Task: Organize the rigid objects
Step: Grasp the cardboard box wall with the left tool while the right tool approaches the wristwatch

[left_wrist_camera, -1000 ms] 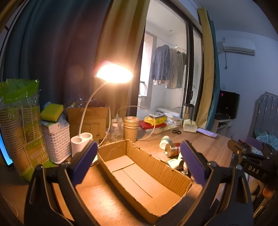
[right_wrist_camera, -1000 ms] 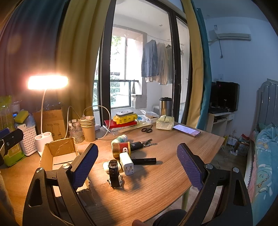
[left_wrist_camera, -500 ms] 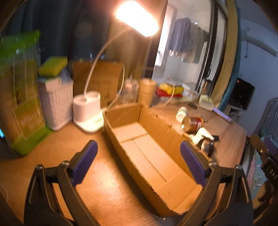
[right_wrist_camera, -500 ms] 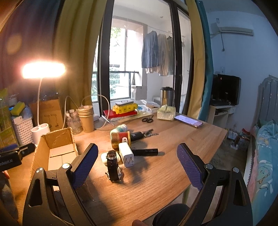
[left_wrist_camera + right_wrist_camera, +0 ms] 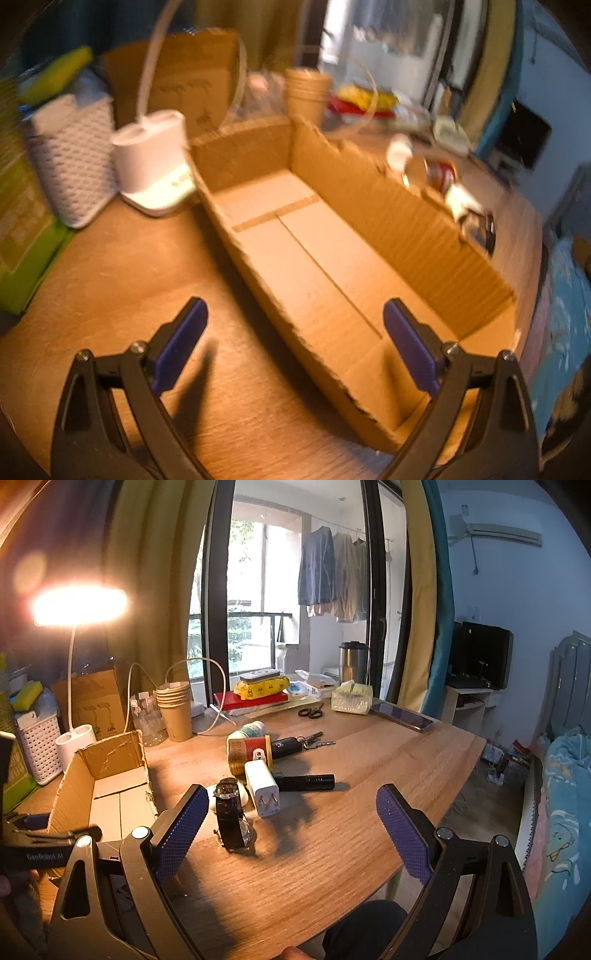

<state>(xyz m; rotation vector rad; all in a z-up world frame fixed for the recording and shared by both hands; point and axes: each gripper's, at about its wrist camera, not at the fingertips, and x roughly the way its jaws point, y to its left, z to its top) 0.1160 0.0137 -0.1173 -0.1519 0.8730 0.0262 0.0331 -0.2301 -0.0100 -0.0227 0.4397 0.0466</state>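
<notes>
Wooden boards of the surface (image 5: 332, 834) carry everything we see — lit warm by a desk lamp (image 5: 79, 605) at the far left. Our cardboard box (image 5: 332, 236) lies open and empty near the left edge, its long side running away from us. Just right of it sits the cluster to be sorted: a black watch (image 5: 231, 818), a white charger plug (image 5: 262, 788), a black flashlight (image 5: 306, 782), a red and gold can (image 5: 249, 753) on its side, a car key with keys (image 5: 291, 745) and a small white bottle (image 5: 251, 730). The plug touches the can and the flashlight; the watch lies just beside the plug.

Our left hand-held gripper (image 5: 295, 343) hovers with its fingers wide apart, straddling the near left wall of the box and holding nothing. Our right hand-held gripper (image 5: 288, 823) is likewise spread apart and empty, above the near edge, just short of the watch.

Farther back stand paper cups (image 5: 175, 709), a white basket (image 5: 37, 749), scissors (image 5: 310, 712) and a phone (image 5: 402, 716).
</notes>
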